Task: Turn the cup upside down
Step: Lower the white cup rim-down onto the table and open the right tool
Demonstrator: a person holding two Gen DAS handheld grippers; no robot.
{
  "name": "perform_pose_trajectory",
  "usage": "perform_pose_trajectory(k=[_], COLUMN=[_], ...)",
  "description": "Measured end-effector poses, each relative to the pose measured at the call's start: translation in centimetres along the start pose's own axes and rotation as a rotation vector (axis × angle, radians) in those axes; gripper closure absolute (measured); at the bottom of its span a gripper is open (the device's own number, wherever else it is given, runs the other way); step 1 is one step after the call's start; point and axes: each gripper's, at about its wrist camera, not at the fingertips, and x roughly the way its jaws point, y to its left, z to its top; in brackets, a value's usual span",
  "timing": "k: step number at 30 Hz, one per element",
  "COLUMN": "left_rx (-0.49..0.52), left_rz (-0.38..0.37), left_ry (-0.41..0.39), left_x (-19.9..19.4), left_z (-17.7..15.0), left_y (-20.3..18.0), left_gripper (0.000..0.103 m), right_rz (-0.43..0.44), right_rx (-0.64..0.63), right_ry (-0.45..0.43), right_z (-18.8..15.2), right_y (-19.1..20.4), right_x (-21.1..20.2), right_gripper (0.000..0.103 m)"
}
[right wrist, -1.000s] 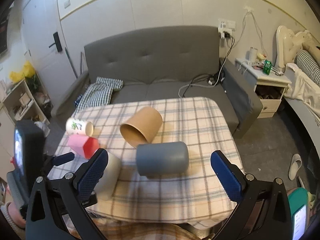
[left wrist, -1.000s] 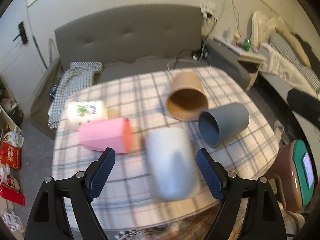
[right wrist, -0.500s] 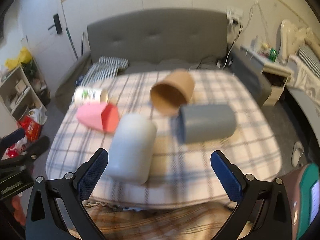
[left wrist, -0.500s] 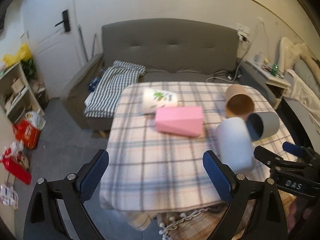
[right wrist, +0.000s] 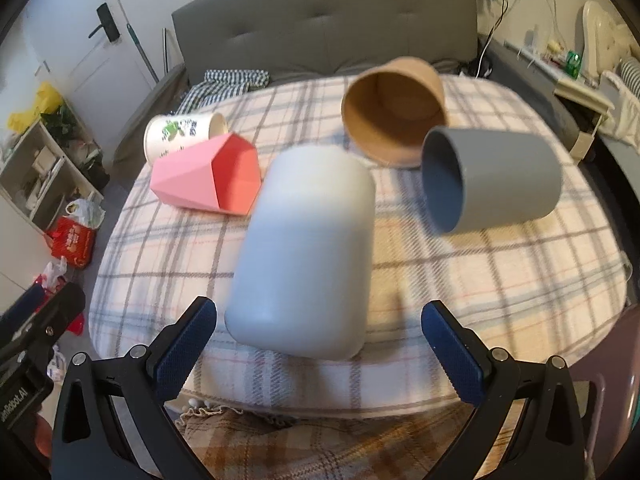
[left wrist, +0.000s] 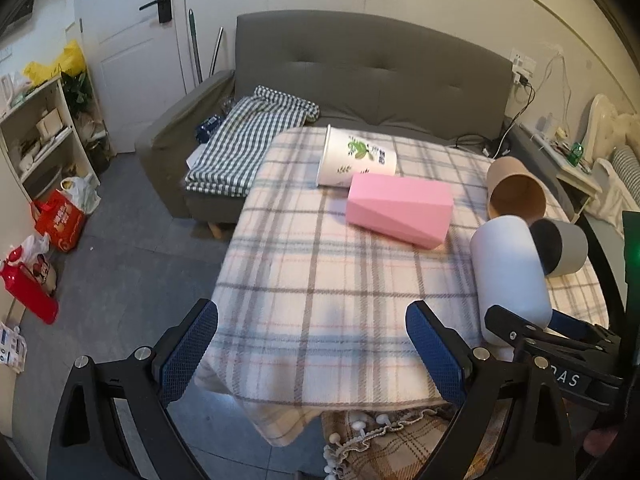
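The right gripper (right wrist: 316,344) is hovering wide open — holding nothing — at the white cup (right wrist: 304,252) lying sideways near the tabletop's (right wrist: 500,280) front edge. The left gripper (left wrist: 312,348) is waiting open and empty; gripping and flipping appear undone.

Wht cup (right wrist: 304,252), plaid cloth (right wrist: 500,280).

Grey sofa (left wrist: 360,80) behind plaid-covered table (left wrist: 320,280); white door (left wrist: 132,40) left.

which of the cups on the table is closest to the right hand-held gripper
The white cup, lying on its side just ahead of the right hand-held gripper. The grey cup, brown paper cup, pink cup and printed paper cup lie farther back.
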Motion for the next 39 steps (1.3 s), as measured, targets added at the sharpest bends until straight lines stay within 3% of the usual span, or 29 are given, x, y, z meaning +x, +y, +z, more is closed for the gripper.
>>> perform_pose_trajectory(k=[4,7,19,39], left_rx=[-0.003,-0.005,0.027,0.018], left_rz=[0.01,0.007,0.005,0.011], left_ry=[0.013,0.016,0.021,0.073], left_x=[0.3,0.1,-0.2,1.3], left_z=[0.2,0.3,0.5,0.1], left_y=[0.1,0.0,-1.8,-2.0], left_gripper=[0.005,0.005,0.005,0.005], right_rz=[0.036,0.042,0.013,0.019], right_rx=[-0.012,-0.041,-0.136,-0.238], right_ry=[0.03,0.02,-0.085,-0.033], right_z=[-0.1,0.0,2.8,8.5], right_y=[0.2,0.6,0.1,1.5], right_x=[0.6,0.1,-2.9,-0.6], right_gripper=[0.021,0.03,0.03,0.031])
